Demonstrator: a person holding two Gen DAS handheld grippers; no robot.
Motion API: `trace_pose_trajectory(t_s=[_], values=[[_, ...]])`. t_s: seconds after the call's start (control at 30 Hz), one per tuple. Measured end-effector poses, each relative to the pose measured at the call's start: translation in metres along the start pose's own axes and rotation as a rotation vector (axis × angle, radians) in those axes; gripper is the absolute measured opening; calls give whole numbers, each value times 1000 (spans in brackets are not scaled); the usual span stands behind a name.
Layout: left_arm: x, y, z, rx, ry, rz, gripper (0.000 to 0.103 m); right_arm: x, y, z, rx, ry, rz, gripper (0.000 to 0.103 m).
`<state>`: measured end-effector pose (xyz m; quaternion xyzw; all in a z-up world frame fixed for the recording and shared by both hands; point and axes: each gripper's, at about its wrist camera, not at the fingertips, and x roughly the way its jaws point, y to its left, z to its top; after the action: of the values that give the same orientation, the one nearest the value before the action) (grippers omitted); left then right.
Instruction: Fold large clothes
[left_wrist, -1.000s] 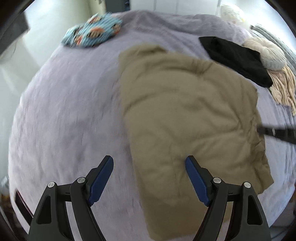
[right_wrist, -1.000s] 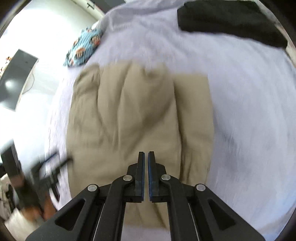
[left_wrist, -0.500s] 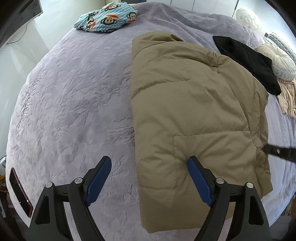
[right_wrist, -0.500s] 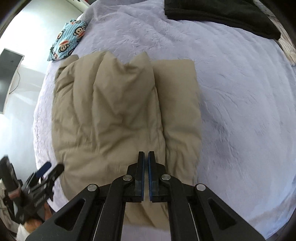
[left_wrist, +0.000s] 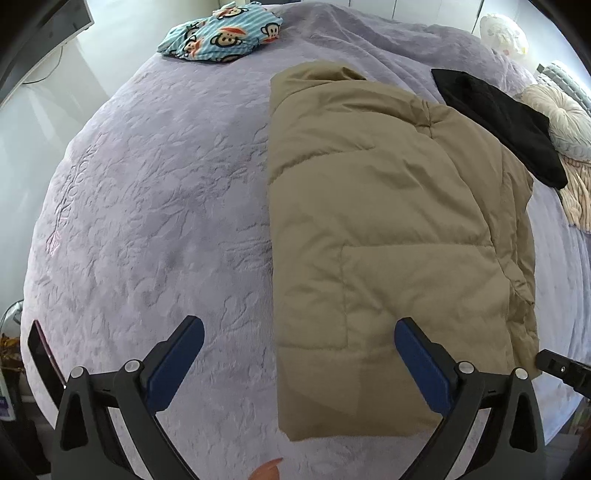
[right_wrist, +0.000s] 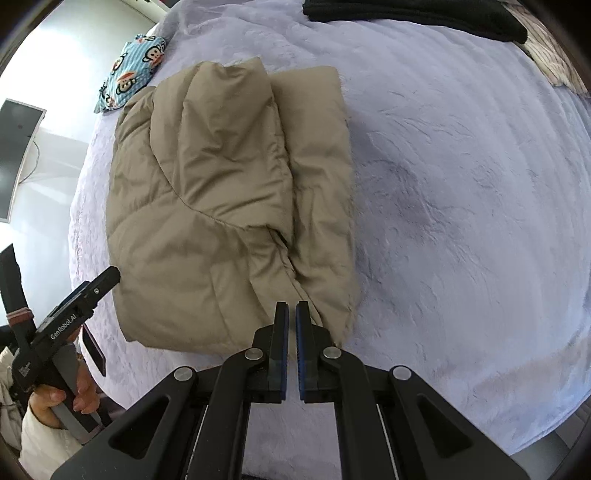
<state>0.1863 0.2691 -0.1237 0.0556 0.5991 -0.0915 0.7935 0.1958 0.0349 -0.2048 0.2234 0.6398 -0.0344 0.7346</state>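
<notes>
Since the earlier frame, the left gripper (left_wrist: 299, 363) is seen with its fingers opening wider, nothing between them, and the right gripper (right_wrist: 291, 328) is shifted toward the jacket's near right corner. The tan puffer jacket (left_wrist: 388, 229) is laid folded on the bed (left_wrist: 166, 206), its long axis running away from both cameras. Its near hem lies just ahead of the left gripper, whose right finger hangs over it; the left hand is judged nearer. The right fingers are pressed together, empty, over the corner. The jacket is quilted, soft and bulky; the bedspread is plush and embossed.
</notes>
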Motion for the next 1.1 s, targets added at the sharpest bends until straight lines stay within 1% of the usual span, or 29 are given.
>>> trace_pose_trajectory(t_s=[0.17, 0.23, 0.27, 0.3, 0.33, 0.37, 0.47, 0.57, 0.67, 0.73, 0.77, 0.87, 0.93, 1.0, 1.1], values=[[-11, -4, -4, 9, -24, 44, 103, -7, 1, 2, -26, -14, -22, 5], [-15, -4, -5, -1, -29, 42, 103, -10, 4, 3, -43, -23, -32, 8], [-16, -3, -5, -8, -22, 31, 103, -13, 6, 2, -53, -35, -43, 22], [-16, -2, -5, -14, -15, 24, 103, -15, 7, 2, -57, -43, -50, 55], [-17, -3, -5, -16, -11, 23, 103, -18, 9, 1, -60, -58, -58, 72], [-19, -3, -6, -17, -11, 27, 103, -23, 11, 0, -73, -80, -55, 83], [-23, -6, -10, -12, -11, 45, 103, -27, 17, -2, -97, -85, -67, 83], [-28, -8, -13, -15, -7, 37, 103, -29, 20, -2, -104, -84, -90, 84], [-34, -10, -16, -15, -14, 46, 103, -34, 24, -4, -112, -116, -104, 89], [-36, -11, -19, -14, -13, 45, 103, -39, 28, -5, -126, -144, -125, 96], [-37, -11, -19, -14, -10, 42, 103, -41, 30, -6, -130, -159, -131, 103], [-41, -14, -21, -2, -16, 46, 103, -50, 37, -10, -147, -205, -151, 103], [-46, -17, -22, 8, -25, 52, 103, -52, 40, -10, -153, -194, -153, 103], [-49, -18, -24, 12, -28, 49, 103, -51, 41, -10, -149, -149, -137, 103], [-53, -18, -26, 12, -29, 49, 103, -49, 42, -12, -152, -128, -138, 103]])
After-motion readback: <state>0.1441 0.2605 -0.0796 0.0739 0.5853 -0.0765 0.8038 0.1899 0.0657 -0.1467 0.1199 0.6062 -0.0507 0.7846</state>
